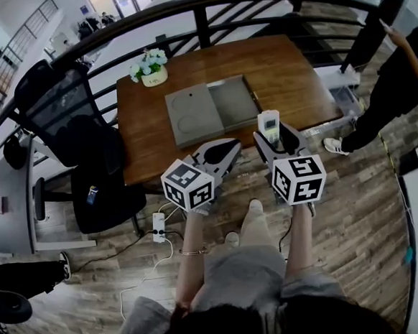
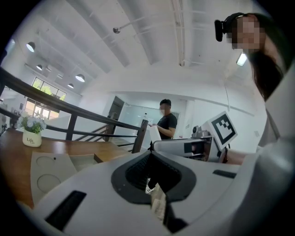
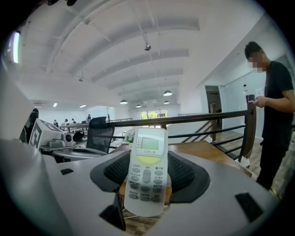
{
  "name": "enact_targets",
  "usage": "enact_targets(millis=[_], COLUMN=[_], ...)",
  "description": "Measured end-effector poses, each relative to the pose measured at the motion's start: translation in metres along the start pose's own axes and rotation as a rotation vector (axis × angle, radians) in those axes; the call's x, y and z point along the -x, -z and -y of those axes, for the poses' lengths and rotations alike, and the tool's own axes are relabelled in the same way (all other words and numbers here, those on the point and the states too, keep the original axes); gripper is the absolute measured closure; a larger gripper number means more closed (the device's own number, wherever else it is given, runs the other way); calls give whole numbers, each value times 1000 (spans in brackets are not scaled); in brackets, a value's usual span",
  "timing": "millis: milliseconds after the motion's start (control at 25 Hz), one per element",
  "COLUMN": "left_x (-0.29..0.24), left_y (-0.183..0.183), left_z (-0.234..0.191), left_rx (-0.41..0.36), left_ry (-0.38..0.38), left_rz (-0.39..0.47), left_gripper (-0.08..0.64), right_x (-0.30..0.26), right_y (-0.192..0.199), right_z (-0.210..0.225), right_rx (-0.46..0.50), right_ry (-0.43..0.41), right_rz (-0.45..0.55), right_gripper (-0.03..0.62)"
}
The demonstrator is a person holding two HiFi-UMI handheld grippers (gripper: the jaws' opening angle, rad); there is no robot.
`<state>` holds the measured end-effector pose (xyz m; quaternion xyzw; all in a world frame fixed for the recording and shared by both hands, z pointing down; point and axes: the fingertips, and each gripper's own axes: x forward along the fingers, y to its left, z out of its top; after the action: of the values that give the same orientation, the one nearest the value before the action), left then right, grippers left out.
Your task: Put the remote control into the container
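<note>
My right gripper [image 1: 280, 143] is shut on a white remote control [image 1: 268, 124], held upright over the near edge of the brown table [image 1: 288, 70]. In the right gripper view the remote control [image 3: 146, 170] stands between the jaws with its screen and buttons facing the camera. The grey container [image 1: 233, 102] lies open on the table just beyond, with its flat lid [image 1: 193, 116] spread to the left. My left gripper [image 1: 219, 156] is shut on nothing, near the table's front edge, left of the right one. The container [image 2: 50, 173] also shows low in the left gripper view.
A small pot of white flowers [image 1: 149, 68] stands at the table's far left. A black office chair [image 1: 77, 137] is left of the table, and a dark railing [image 1: 204, 15] runs behind it. A person [image 1: 397, 83] stands at the right. A power strip [image 1: 158, 226] lies on the floor.
</note>
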<state>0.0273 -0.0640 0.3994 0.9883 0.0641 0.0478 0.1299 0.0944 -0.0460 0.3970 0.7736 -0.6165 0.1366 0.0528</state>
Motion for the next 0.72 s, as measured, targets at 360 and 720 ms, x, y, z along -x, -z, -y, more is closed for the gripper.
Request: enact_targets(millis=[360, 720], left_x=[-35, -63], left_y=[-1, -8], left_z=[-31, -62], left_rx=[33, 40], left_ry=[-26, -75], left_rz=[-5, 2], left_gripper=[557, 557], right_x=[-40, -79], right_y=[-2, -9], right_z=[28, 53], right_rx=[32, 40], right_ry=[-45, -99], right_rz=[-52, -68], right_gripper=[344, 344])
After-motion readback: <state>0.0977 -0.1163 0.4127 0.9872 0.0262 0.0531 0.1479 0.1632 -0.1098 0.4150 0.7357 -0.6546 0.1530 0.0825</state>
